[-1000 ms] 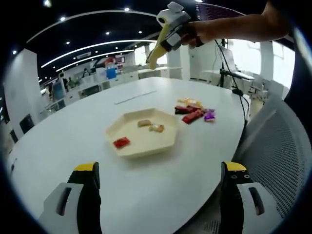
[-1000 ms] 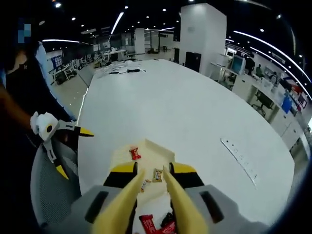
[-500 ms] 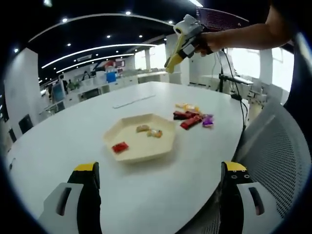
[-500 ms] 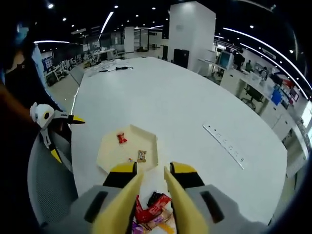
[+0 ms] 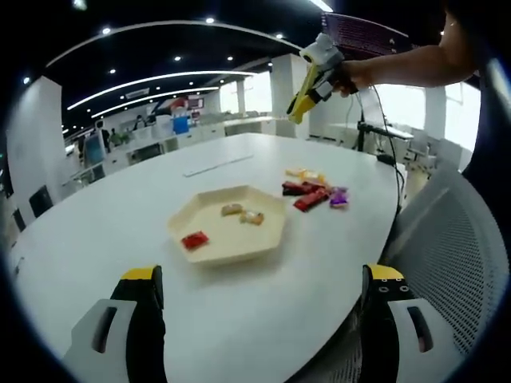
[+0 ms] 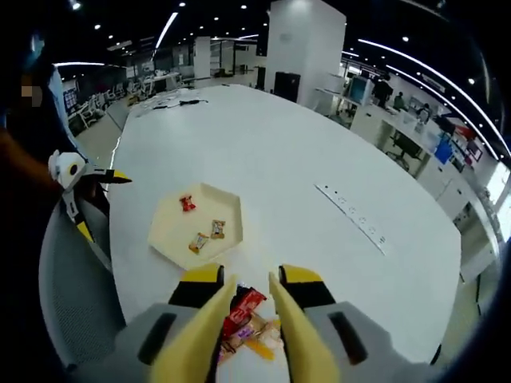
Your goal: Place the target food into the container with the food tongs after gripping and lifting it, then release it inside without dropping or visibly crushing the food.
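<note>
A pale hexagonal tray sits on a white table, toward the rounded edge nearest the person's mesh chair. 3 wrapped snacks already lie in it: a red one near one corner and 2 tan ones close together near the opposite side. The right gripper view shows the same 3 in the tray.

A small pile of snacks lies on the table just beside the tray, closer to the table's edge; red, yellow and purple wrappers can be made out.

The right gripper holds yellow tongs, whose tips stand slightly apart with nothing between them. It hangs over the pile, a red bar showing between the blades. In the left gripper view it appears raised well above the table.

The left gripper is spread wide, holds nothing, and hangs well back from the tray.

By the look of it, the task is partly done: 3 pieces are in, several more wait on the table. What is left is to lower the tongs, pinch 1 snack gently, carry it across and let go inside the tray.
</note>
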The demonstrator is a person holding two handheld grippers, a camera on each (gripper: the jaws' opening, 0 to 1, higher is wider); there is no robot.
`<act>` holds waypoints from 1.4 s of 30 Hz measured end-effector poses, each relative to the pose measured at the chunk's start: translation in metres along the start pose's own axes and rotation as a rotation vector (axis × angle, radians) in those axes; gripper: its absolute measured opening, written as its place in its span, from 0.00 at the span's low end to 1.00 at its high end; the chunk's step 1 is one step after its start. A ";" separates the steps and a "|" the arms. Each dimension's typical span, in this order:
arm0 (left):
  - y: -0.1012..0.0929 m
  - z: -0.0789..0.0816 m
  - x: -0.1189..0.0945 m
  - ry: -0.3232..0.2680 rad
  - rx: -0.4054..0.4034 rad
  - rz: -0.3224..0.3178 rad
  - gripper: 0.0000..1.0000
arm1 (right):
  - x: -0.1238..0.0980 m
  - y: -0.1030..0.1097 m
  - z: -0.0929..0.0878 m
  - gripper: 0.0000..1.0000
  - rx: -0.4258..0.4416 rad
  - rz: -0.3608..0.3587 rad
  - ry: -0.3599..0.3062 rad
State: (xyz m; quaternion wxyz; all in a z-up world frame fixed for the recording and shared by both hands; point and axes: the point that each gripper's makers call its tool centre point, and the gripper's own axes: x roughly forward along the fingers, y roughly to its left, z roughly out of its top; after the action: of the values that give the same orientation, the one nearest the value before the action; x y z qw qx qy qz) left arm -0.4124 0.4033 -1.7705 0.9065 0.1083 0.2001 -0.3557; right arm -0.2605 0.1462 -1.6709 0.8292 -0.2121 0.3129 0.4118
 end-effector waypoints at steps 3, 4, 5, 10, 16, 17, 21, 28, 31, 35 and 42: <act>0.000 0.001 0.000 -0.001 0.005 0.002 0.99 | -0.004 -0.006 -0.005 0.26 0.006 -0.018 -0.002; 0.000 0.000 0.000 0.002 0.001 0.000 0.99 | -0.007 -0.008 -0.007 0.26 0.005 -0.028 0.000; 0.000 0.000 0.000 0.005 0.001 0.000 0.99 | -0.009 -0.010 -0.008 0.26 -0.007 -0.038 -0.001; 0.000 -0.003 0.000 0.013 0.003 0.000 0.99 | -0.016 -0.018 -0.015 0.26 -0.004 -0.050 -0.029; -0.002 -0.007 0.002 0.034 0.010 -0.006 0.99 | -0.023 -0.024 -0.024 0.26 -0.026 -0.053 -0.029; -0.002 -0.008 0.002 0.038 0.009 -0.005 0.99 | -0.024 -0.027 -0.025 0.26 -0.017 -0.053 -0.032; 0.001 -0.011 0.002 0.051 0.008 0.002 0.99 | -0.027 -0.032 -0.032 0.27 0.003 -0.039 -0.031; 0.003 -0.013 0.002 0.068 0.012 0.016 0.99 | -0.027 -0.043 -0.043 0.27 0.031 -0.042 -0.021; 0.001 -0.013 0.002 0.072 0.004 0.012 0.99 | -0.028 -0.042 -0.048 0.27 0.027 -0.032 -0.016; 0.003 -0.011 0.001 0.062 -0.006 0.021 0.99 | -0.026 -0.042 -0.060 0.28 0.045 -0.017 -0.010; 0.006 -0.015 0.001 0.069 0.006 0.032 0.99 | -0.010 -0.043 -0.090 0.28 0.052 0.013 0.013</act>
State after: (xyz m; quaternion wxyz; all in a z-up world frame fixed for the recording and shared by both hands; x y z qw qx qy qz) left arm -0.4122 0.4122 -1.7838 0.9042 0.1262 0.2285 -0.3380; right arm -0.2614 0.0616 -1.7246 0.8298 -0.1910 0.3303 0.4072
